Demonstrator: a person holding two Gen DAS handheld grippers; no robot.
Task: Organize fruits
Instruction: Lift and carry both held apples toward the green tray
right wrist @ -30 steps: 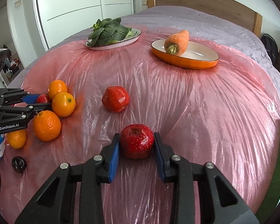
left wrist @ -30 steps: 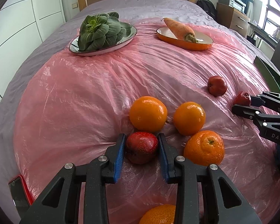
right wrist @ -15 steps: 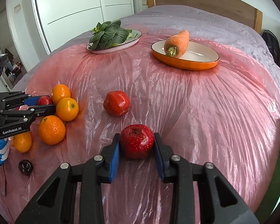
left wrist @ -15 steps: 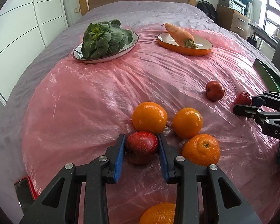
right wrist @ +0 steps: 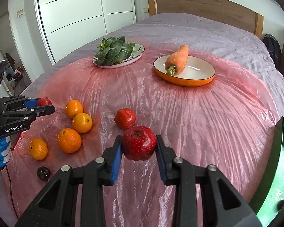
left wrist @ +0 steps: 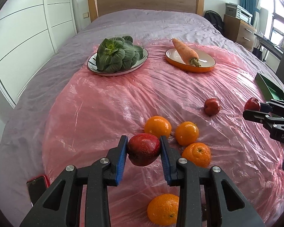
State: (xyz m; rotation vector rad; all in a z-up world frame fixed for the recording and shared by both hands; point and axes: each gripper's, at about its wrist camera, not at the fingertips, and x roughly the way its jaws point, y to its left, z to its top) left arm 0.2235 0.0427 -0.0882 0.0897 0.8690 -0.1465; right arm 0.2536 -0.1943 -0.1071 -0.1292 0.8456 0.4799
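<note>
While crinkled pink plastic sheet (left wrist: pixel 107 102) gleamed below, a speckled red apple (left wrist: pixel 143 149) was clenched by the left gripper (left wrist: pixel 143 150), another glossy apple (right wrist: pixel 139 145) by the right gripper (right wrist: pixel 139 147).

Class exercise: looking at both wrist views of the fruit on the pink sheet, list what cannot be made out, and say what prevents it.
- Green container: right wrist view, cut off by the frame edge; contents unseen.
- Small dark round item: right wrist view, too small to identify.
- Phone-like object: left wrist view, half hidden behind the left gripper.
- Apple in the right gripper: left wrist view, mostly hidden by fingers.
</note>
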